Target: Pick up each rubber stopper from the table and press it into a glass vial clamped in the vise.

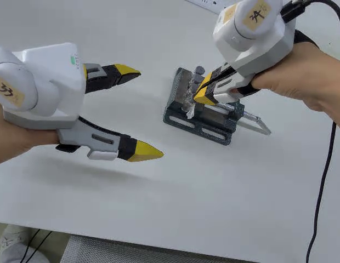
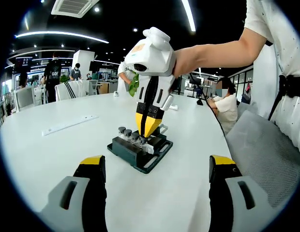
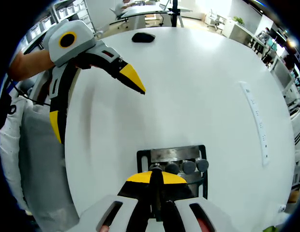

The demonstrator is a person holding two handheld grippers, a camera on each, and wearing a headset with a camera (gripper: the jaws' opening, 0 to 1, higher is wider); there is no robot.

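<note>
A dark green vise point(image 1: 187, 123) point(image 2: 140, 155) point(image 3: 172, 154) stands on the white table and clamps a row of glass vials, several topped with grey stoppers point(image 1: 199, 70) point(image 2: 122, 129) point(image 3: 189, 166). My right gripper point(image 1: 202, 96) point(image 2: 148, 134) point(image 3: 157, 178) is shut, and its yellow tips point down onto the row at one vial. Whether a stopper is pinched between the tips is hidden. My left gripper point(image 1: 139, 112) point(image 2: 156, 162) point(image 3: 97, 108) hangs open to the left of the vise, above the table, with nothing between its jaws.
The vise's screw handle point(image 1: 257, 123) sticks out to the right. A black cable point(image 1: 322, 186) hangs at the right. A long white strip point(image 2: 70, 124) point(image 3: 256, 121) lies further off, and a small black object point(image 3: 143, 37) sits at the far side. The table's front edge point(image 1: 159, 240) is near me.
</note>
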